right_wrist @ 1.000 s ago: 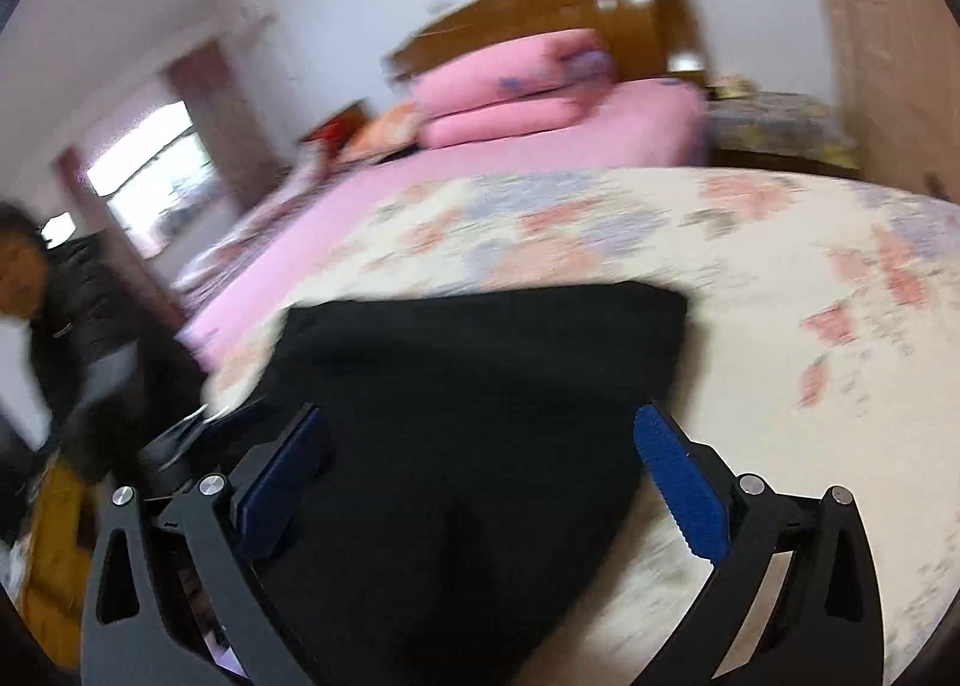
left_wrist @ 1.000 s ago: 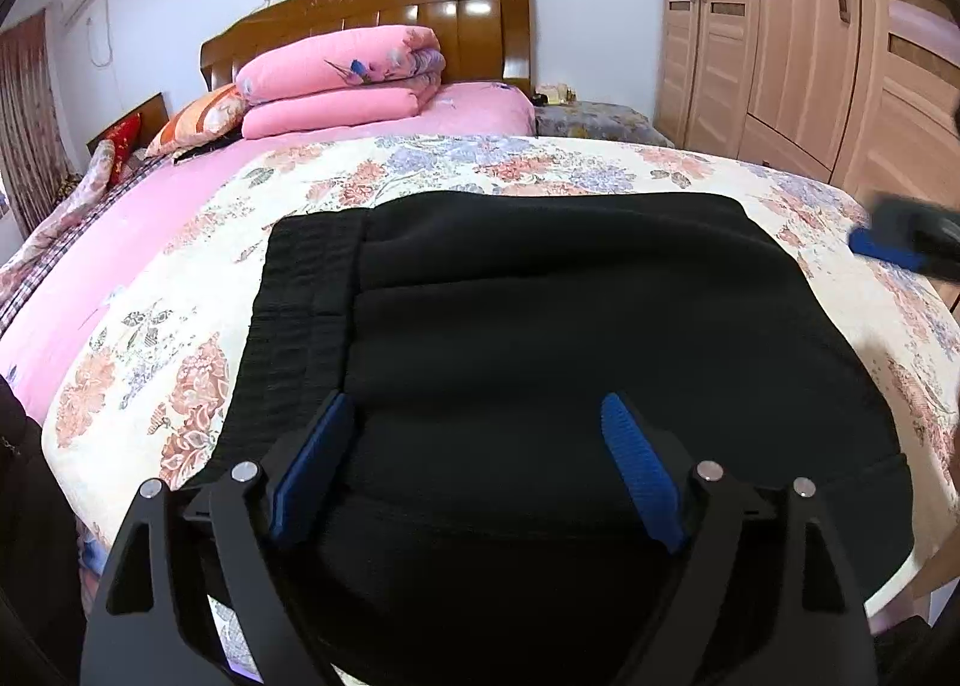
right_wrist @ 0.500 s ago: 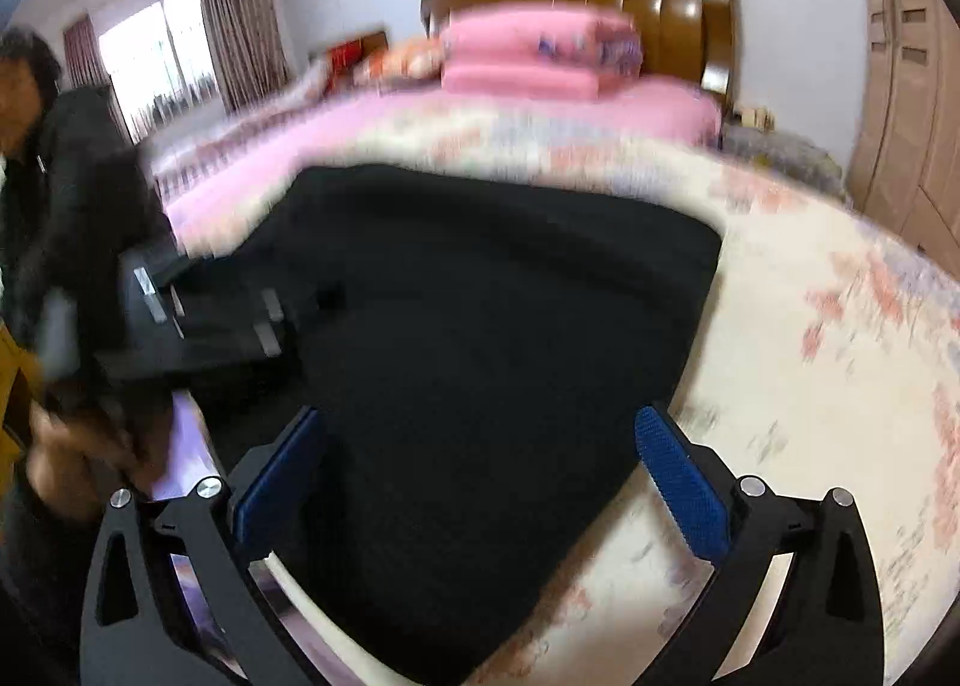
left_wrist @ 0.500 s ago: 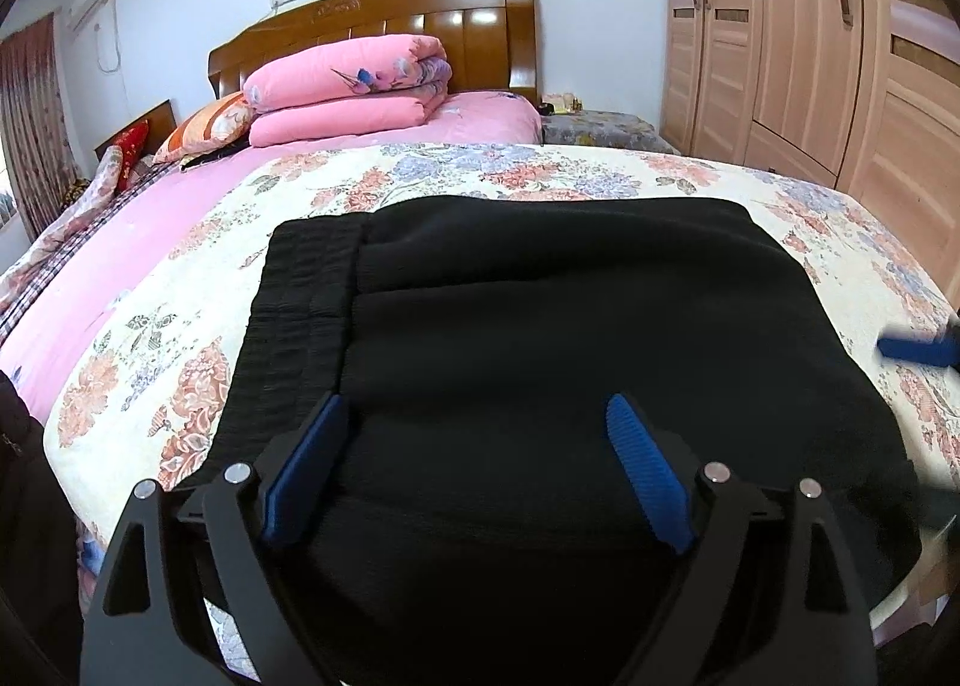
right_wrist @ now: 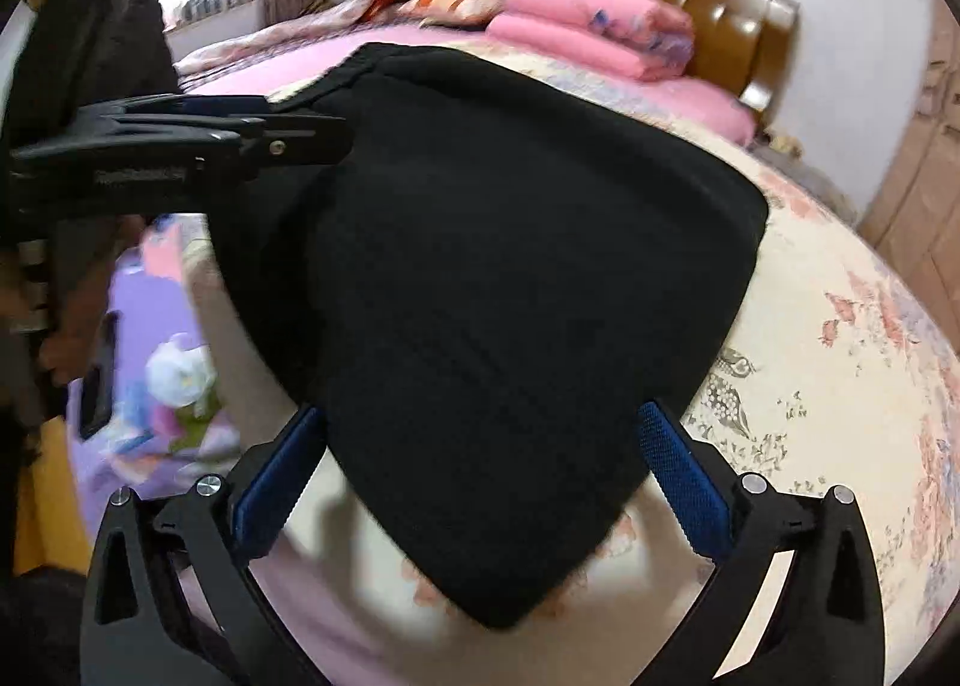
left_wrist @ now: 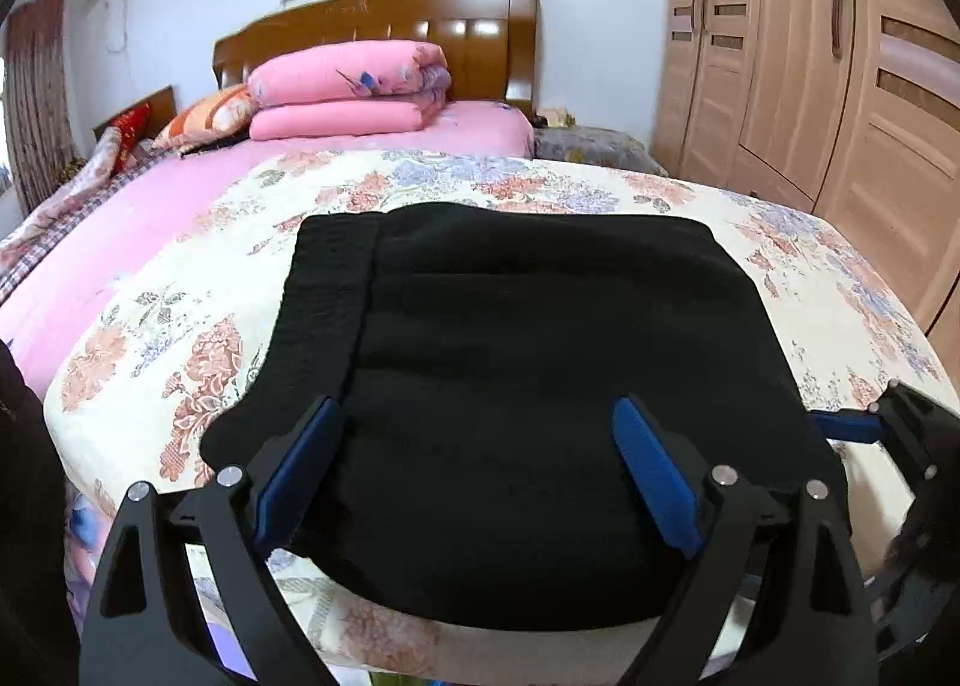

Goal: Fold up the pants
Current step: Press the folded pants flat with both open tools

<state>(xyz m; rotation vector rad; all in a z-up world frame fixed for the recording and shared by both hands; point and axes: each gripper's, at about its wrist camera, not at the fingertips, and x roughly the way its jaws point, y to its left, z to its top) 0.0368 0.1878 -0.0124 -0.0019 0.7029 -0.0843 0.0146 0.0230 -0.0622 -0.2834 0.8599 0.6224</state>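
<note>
1. Left tool (left_wrist: 474, 467) and right tool (right_wrist: 480, 470): both spread wide, gripping nothing, hovering over the near edge.
2. Bed (left_wrist: 198, 290): carrying the folded black pants (left_wrist: 528, 362) near its foot corner.
3. Pants: directly ahead of both tools, long axis seemingly left-right, waistband (left_wrist: 327, 308) toward the left tool's side.
4. Right tool nearer the free right corner (right_wrist: 510, 596).

One pair of folded black fabric pants (left_wrist: 528, 386). Two black tools with blue finger pads: left (left_wrist: 474, 470), right (right_wrist: 480, 476). One floral bed (left_wrist: 180, 326), one wooden headboard (left_wrist: 384, 20), two rolled pink quilts (left_wrist: 348, 74).
</note>
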